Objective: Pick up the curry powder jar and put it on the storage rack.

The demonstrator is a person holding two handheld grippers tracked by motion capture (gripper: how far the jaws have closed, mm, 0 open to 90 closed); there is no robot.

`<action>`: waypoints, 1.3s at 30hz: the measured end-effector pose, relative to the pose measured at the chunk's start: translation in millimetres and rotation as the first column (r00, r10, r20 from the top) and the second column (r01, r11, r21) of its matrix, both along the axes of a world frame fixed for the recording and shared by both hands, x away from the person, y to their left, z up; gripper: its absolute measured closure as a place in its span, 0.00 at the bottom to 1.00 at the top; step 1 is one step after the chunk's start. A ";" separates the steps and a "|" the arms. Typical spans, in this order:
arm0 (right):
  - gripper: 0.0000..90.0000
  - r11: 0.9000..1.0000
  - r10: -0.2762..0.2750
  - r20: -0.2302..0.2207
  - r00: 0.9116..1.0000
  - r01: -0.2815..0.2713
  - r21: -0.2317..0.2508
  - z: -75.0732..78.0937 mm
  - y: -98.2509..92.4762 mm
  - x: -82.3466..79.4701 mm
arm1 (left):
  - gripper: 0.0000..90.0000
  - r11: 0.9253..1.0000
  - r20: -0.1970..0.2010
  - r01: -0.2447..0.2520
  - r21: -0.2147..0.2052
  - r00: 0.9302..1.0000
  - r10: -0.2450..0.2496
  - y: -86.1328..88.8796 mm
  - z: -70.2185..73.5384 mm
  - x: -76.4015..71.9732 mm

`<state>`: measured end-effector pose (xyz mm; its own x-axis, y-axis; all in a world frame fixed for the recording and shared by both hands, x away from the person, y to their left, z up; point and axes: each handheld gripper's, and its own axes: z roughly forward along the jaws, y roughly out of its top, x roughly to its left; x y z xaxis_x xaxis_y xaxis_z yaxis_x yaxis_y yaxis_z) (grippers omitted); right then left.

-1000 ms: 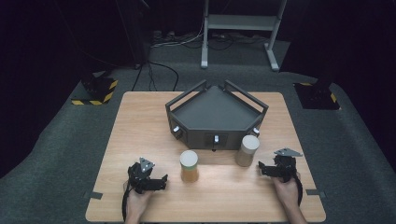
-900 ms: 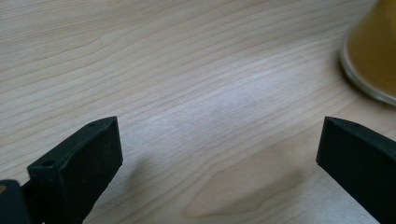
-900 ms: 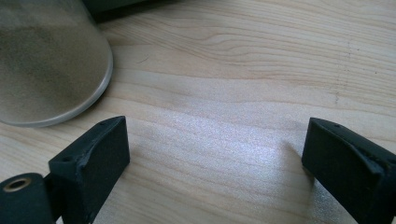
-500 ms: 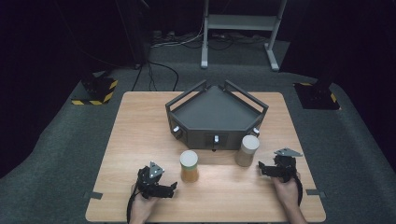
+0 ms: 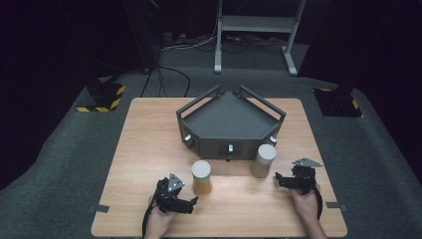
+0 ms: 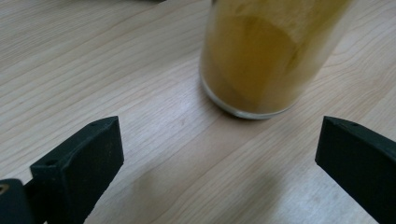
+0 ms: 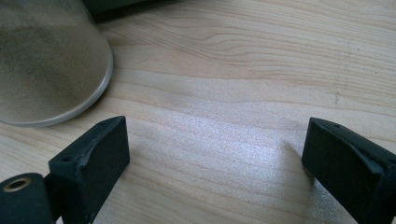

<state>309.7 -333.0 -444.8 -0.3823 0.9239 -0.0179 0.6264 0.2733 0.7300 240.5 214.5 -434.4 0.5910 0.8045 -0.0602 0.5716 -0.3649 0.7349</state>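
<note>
Two clear jars stand on the wooden table (image 5: 149,149). One jar holds yellow-brown powder (image 5: 201,178) (image 6: 266,51); the other holds grey powder (image 5: 263,160) (image 7: 44,60). My left gripper (image 5: 191,203) (image 6: 215,154) lies low near the table's front edge, open, its jaws pointing at the yellow-brown jar a short way ahead, nothing between them. My right gripper (image 5: 279,180) (image 7: 215,158) is open too, just right of the grey jar, which sits beyond its left jaw and apart from it. A hand holds each gripper from below.
A dark five-sided tray (image 5: 229,122) with raised rails and small knobs on its front stands mid-table behind the jars. Around the table lie grey carpet, black-and-yellow striped bases (image 5: 102,97) and a metal stand (image 5: 254,30) at the back.
My left gripper has moved right and slightly toward the front edge, turning its jaws toward the yellow-brown jar. The right gripper and both jars have kept still.
</note>
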 end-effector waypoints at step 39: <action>0.08 1.000 0.000 0.000 1.000 0.000 -0.001 0.0 0.0 -0.1 | 0.15 0.994 0.111 0.023 -0.111 0.994 -0.010 -31.2 3.9 14.2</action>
<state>309.6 -333.0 -444.8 -0.3827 0.9237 -0.0185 0.6260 0.2740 0.7301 254.8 183.3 -430.5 0.6122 0.7864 -0.0827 0.4795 -0.2860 0.8296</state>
